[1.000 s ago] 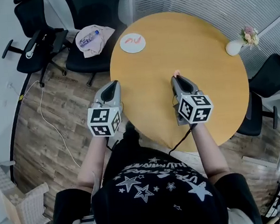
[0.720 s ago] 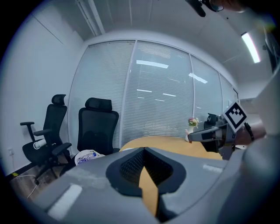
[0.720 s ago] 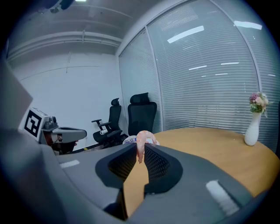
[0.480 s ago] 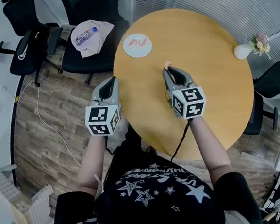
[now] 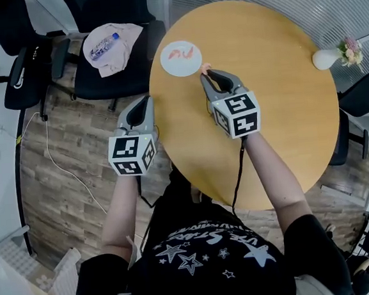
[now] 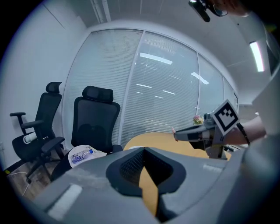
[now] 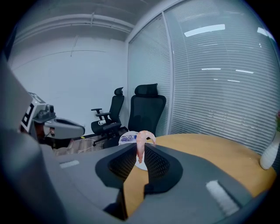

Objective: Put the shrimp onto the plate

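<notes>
A small white plate (image 5: 181, 58) lies at the far left of the round wooden table (image 5: 277, 103), with pink shrimp lying on it. My right gripper (image 5: 207, 72) is shut on a pink shrimp (image 5: 206, 66) and hovers just right of and nearer than the plate. In the right gripper view the curled shrimp (image 7: 141, 144) stands up between the jaws of that gripper (image 7: 140, 149), and a bit of plate (image 7: 141, 165) shows behind them. My left gripper (image 5: 143, 102) is shut and empty, over the floor beside the table's left edge; its closed tips (image 6: 143, 149) point toward the table.
A black office chair (image 5: 111, 76) stands left of the table with a pale cloth and a water bottle (image 5: 105, 46) on its seat. A white vase with flowers (image 5: 327, 57) sits at the table's far right edge. More chairs (image 5: 11, 69) stand further left on the wood floor.
My right gripper has carried the shrimp forward and to the left, from mid-table to just beside the plate. The left gripper has stayed by the table edge.
</notes>
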{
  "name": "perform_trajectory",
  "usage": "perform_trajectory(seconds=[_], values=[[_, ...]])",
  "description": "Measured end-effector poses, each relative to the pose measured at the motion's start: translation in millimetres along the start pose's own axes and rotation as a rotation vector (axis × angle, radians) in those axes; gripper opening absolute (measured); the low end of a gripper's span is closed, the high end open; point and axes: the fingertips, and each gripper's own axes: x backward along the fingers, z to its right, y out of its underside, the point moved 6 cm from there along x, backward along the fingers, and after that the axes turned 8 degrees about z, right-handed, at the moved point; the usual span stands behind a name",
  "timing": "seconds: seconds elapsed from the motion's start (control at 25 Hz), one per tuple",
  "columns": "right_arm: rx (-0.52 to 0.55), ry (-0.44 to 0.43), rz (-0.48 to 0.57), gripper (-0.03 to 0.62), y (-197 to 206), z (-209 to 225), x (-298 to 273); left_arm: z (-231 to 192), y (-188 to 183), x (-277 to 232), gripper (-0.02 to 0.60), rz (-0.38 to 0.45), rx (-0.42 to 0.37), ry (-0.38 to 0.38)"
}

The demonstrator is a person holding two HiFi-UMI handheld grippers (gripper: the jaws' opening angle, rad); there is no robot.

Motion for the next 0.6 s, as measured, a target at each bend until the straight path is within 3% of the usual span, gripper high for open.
perform_trajectory(seconds=[0.32,0.6], values=[[-0.03,-0.025,-0.111,0.057,-2.2,15.4,-62.3,-27.4,12.9,-24.3,0.002,-0.033,0.011,0.008],[-0.007,-0.076,-0.242,0.057,26.1,12.5,-106.6,-49.6,22.4,-42.0,0.002,-0.056,0.033,-0.001]])
